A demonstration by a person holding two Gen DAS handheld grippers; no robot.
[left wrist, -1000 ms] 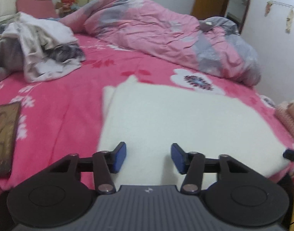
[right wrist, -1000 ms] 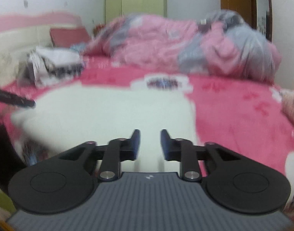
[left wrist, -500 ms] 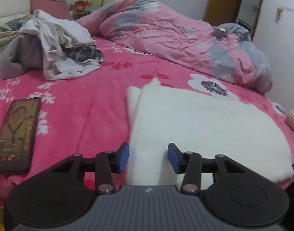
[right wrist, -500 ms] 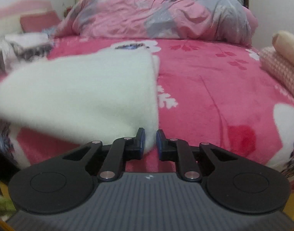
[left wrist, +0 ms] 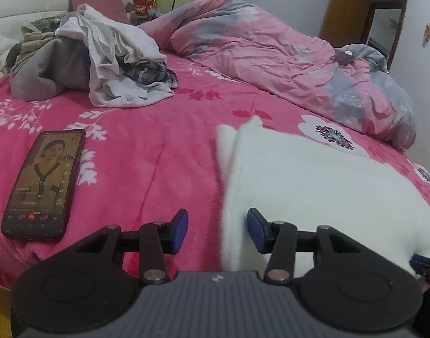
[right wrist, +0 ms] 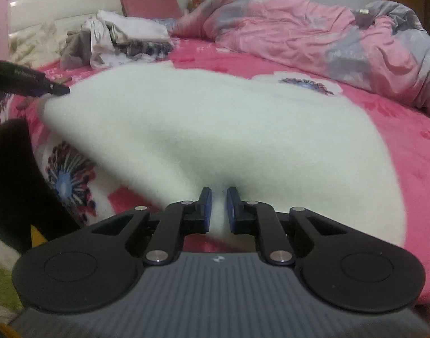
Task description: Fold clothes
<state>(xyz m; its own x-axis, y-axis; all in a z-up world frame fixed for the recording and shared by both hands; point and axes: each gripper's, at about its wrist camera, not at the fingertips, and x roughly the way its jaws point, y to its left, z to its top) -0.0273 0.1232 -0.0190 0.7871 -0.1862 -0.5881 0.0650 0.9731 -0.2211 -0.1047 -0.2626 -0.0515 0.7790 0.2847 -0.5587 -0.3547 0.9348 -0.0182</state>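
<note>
The right hand-held gripper (right wrist: pixel 219 207) is pinching the near edge of the white fleece garment (right wrist: pixel 215 129), which is lying spread on the pink bed (left wrist: pixel 147 152). The left hand-held gripper (left wrist: pixel 217 231) is hanging with fingers apart over the garment's left edge, the phone (left wrist: pixel 43 183) lying at its 10 o'clock

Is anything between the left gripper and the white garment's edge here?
Nothing visible. The left gripper is open, and the white garment's left edge already lies between its fingers. The phone lies well off to the left on the pink bedspread. The right gripper is shut on the near edge.
</note>
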